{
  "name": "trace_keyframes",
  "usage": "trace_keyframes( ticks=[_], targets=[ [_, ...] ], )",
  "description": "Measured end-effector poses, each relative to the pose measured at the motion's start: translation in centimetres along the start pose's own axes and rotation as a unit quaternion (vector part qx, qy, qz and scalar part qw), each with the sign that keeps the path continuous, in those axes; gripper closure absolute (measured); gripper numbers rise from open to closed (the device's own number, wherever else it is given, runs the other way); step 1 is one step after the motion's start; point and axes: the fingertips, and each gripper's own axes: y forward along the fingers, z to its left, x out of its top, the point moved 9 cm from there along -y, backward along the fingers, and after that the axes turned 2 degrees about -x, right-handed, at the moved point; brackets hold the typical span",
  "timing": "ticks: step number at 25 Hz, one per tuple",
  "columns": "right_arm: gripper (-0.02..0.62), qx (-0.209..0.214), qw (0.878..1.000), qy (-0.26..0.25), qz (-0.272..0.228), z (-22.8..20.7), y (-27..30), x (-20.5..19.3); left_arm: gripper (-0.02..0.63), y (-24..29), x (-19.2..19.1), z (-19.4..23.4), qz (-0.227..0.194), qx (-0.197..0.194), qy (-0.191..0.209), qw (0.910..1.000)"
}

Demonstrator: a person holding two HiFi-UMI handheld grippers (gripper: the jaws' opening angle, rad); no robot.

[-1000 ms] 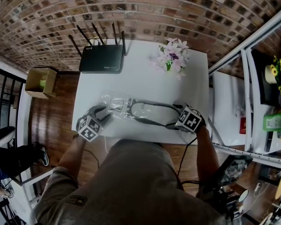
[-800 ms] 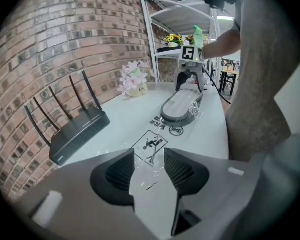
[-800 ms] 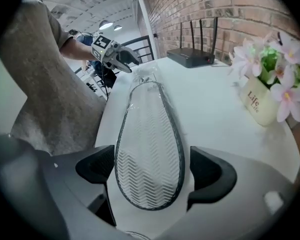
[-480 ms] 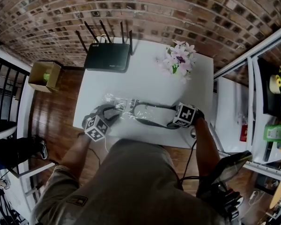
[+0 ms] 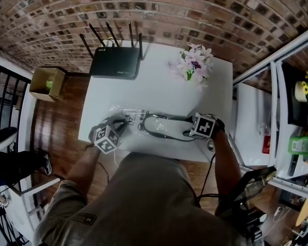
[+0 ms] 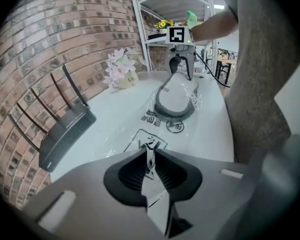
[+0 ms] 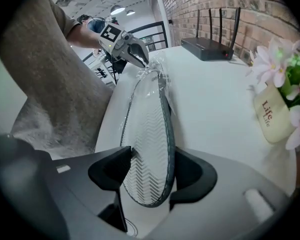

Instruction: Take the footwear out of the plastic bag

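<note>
A white table (image 5: 159, 91) bears a black router (image 5: 114, 64) and a flower vase (image 5: 195, 68). Nearer the person lies a slipper (image 5: 167, 127) in a plastic bag (image 5: 124, 114).

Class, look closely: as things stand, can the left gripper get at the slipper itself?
Probably not. The left gripper, whose jaws have just been closing, pinches the plastic bag at its end, and the slipper lies farther along, wrapped in that film.
</note>
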Motion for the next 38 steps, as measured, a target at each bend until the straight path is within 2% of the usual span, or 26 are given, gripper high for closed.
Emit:
trace_keyframes(
  ticks=[1, 4, 14, 25, 38],
  targets=[
    [0.335, -0.002, 1.000, -0.001, -0.003, 0.1, -0.1, 0.0, 0.573, 0.0, -0.1, 0.1, 0.002, 0.000, 0.000, 1.0000],
    [0.367, -0.008, 1.000, -0.003, -0.007, 0.5, -0.8, 0.1, 0.584, 0.0, -0.3, 0.2, 0.006, -0.001, 0.002, 1.0000],
    [0.440, -0.012, 0.999, 0.013, -0.036, 1.5, -2.3, 0.1, 0.594, 0.0, -0.6, 0.4, 0.004, -0.008, 0.005, 1.0000],
    [0.428, 0.005, 0.999, 0.035, -0.031, 0.6, -1.5, -0.5, 0.595, -0.1, -0.9, 0.5, 0.005, -0.009, 0.010, 0.9999],
    [0.431, 0.020, 0.998, 0.057, -0.028, 0.1, -1.5, -1.3, 0.597, -1.5, -3.5, 2.2, 0.028, 0.018, -0.018, 0.9993]
  ],
)
